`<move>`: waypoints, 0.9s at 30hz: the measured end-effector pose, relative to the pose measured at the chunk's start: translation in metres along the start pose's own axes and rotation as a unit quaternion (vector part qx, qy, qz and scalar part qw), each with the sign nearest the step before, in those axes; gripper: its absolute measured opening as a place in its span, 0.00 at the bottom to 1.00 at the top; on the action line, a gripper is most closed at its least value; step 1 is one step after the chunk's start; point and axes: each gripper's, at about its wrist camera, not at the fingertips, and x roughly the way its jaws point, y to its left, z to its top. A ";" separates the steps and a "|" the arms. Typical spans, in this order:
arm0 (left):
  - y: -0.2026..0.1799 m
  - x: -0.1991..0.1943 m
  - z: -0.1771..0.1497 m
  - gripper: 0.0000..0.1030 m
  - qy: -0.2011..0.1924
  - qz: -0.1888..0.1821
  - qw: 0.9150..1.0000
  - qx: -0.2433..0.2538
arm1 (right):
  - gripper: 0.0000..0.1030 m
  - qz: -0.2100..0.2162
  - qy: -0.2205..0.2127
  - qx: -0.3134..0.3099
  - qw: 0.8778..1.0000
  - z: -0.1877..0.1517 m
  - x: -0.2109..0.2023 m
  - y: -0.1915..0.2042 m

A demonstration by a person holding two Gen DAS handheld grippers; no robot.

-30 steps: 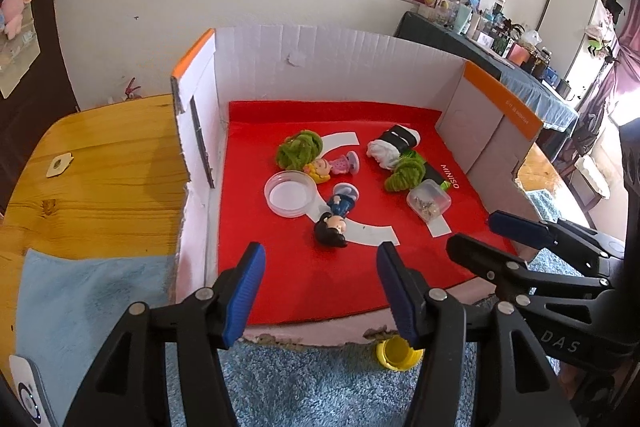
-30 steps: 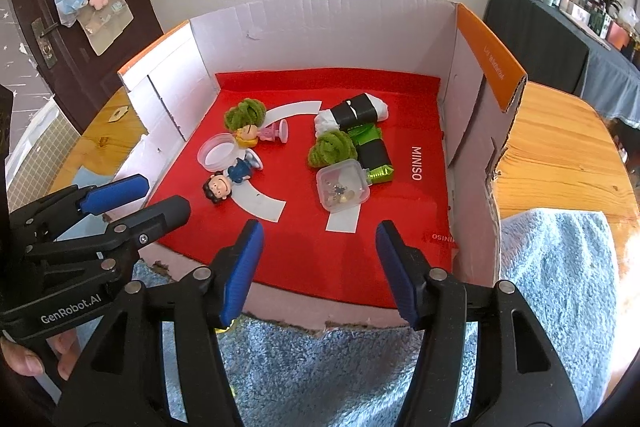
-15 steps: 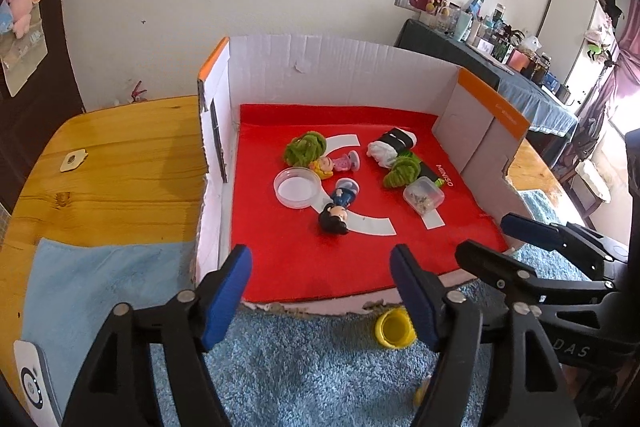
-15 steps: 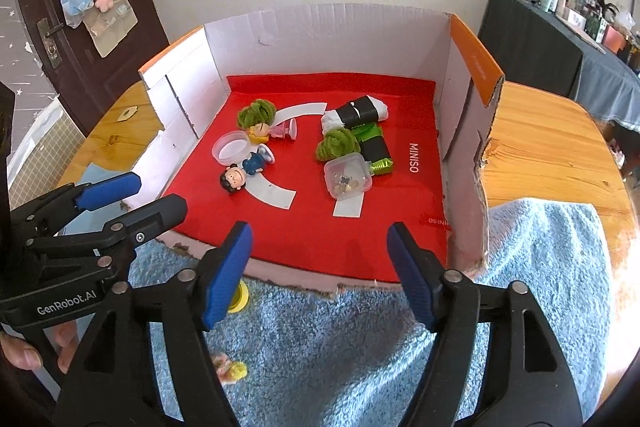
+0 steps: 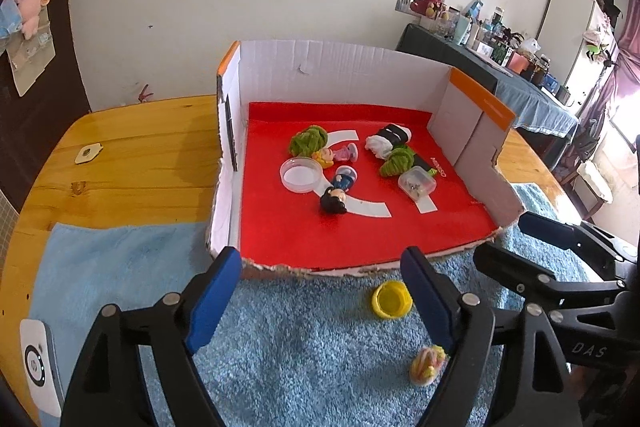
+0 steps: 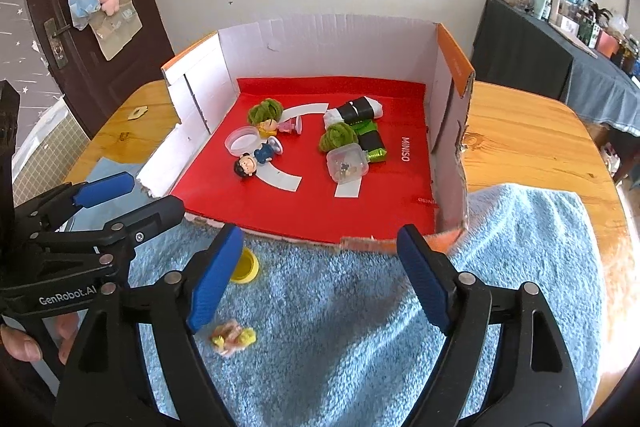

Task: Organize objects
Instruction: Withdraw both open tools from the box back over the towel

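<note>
Toys lie in the cardboard box point(image 5: 332, 67) on its red mat; from the left wrist, the left gripper point(image 5: 324, 299) hangs over the blue towel point(image 5: 304, 347), jaws just opened wide, holding nothing, yellow cap point(image 5: 391, 300) beside it; from the right wrist, the right gripper point(image 6: 318, 279) likewise spread and empty, a small doll point(image 6: 234, 337) below.

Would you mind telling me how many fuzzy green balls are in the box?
2: one fuzzy green ball at the back left beside the pink figurine, the other right of centre, against the clear container.
</note>
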 end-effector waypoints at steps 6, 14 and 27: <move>0.001 -0.010 -0.010 0.86 -0.004 0.004 1.000 -0.001 | 0.78 -0.002 -0.002 -0.002 1.000 -0.009 -0.008 0.004; 0.005 -0.015 -0.025 0.90 -0.001 0.009 1.000 -0.006 | 0.81 0.000 -0.001 -0.007 1.000 -0.024 -0.013 0.010; 0.011 -0.013 -0.045 0.91 0.011 0.013 1.000 -0.011 | 0.81 0.001 0.017 -0.014 1.000 -0.047 -0.007 0.017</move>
